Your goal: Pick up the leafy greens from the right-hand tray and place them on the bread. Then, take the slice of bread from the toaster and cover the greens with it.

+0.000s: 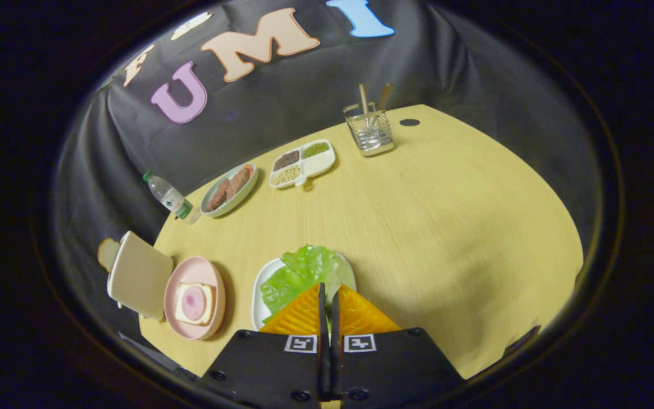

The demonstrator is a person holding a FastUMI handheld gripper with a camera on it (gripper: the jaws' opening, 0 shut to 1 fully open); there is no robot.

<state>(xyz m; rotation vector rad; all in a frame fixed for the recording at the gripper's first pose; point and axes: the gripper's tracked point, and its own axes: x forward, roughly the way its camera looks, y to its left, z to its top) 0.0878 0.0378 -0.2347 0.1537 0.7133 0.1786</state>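
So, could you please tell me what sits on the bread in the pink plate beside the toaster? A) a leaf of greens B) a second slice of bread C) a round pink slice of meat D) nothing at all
C: the bread on the pink plate carries a round pink slice of meat, while the leafy greens lie on the white tray just ahead of the hand-held gripper, whose fingers are nearly closed.

Black tongs (328,295), 2 orange ribbed fingers (298,312)
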